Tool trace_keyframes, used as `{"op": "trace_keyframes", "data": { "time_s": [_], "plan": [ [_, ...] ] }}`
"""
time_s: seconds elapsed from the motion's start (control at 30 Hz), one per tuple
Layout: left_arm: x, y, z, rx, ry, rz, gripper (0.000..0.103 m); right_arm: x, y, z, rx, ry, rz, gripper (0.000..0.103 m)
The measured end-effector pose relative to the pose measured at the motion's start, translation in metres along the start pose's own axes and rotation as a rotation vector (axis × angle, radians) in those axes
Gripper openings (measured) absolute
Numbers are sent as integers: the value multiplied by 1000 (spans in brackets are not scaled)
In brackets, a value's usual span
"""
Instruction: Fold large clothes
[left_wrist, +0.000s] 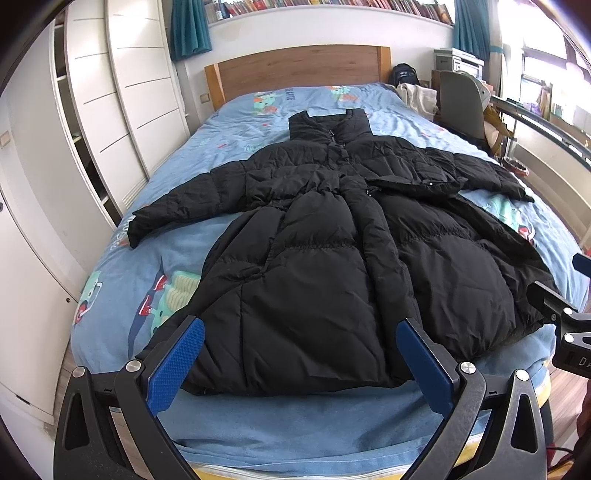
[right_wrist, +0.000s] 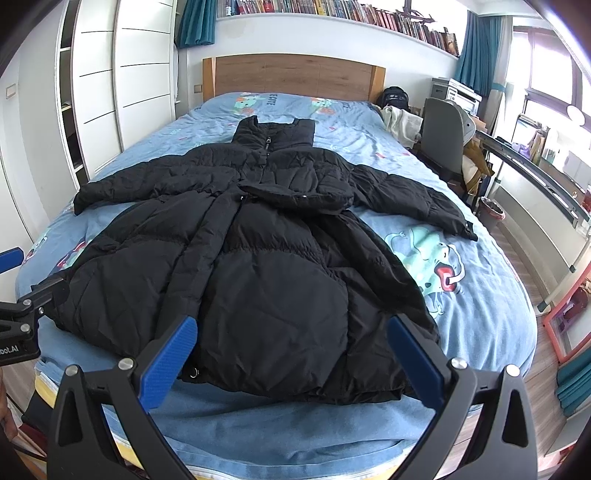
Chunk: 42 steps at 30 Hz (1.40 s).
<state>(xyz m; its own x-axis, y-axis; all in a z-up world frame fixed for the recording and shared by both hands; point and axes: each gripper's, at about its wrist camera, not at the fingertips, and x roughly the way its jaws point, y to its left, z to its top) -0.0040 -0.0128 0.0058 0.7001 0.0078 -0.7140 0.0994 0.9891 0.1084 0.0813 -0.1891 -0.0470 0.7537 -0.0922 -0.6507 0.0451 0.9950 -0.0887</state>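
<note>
One black puffer coat (left_wrist: 314, 236), spread flat and face up at centre frame on one bed (left_wrist: 207, 251), collar toward the wooden headboard (left_wrist: 299, 72), two sleeves out to the sides. Two tongs: left tongs (left_wrist: 300, 334) and right tongs (right_wrist: 291, 332), both released, blue pads wide apart, just above the hem, grasping nothing.

Item: black puffer coat (right_wrist: 258, 266), laid flat, front up, on my blue cartoon-print bed (right_wrist: 461, 295), sleeves spread left and right, collar toward the far wooden headboard (right_wrist: 295, 77). My right claw (right_wrist: 291, 365) hangs wide open over the near hem. Left claw (right_wrist: 22, 295) at left edge.
</note>
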Motion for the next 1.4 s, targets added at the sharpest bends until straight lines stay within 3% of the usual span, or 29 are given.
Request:
{"op": "trace_keyframes", "data": {
  "time_s": [0.33,0.67,1.1,1.4],
  "plan": [
    [3,13,8,-65,28,-47,101,3,-4,5,15,12,-7,103],
    [9,23,9,-81,70,-9,101,6,-11,4,38,31,-2,103],
    [24,70,30,-150,77,131,101,24,-60,12,186,56,1,103],
    [48,98,62,-203,68,237,101,64,-61,22,213,126,56,103]
  ]
}}
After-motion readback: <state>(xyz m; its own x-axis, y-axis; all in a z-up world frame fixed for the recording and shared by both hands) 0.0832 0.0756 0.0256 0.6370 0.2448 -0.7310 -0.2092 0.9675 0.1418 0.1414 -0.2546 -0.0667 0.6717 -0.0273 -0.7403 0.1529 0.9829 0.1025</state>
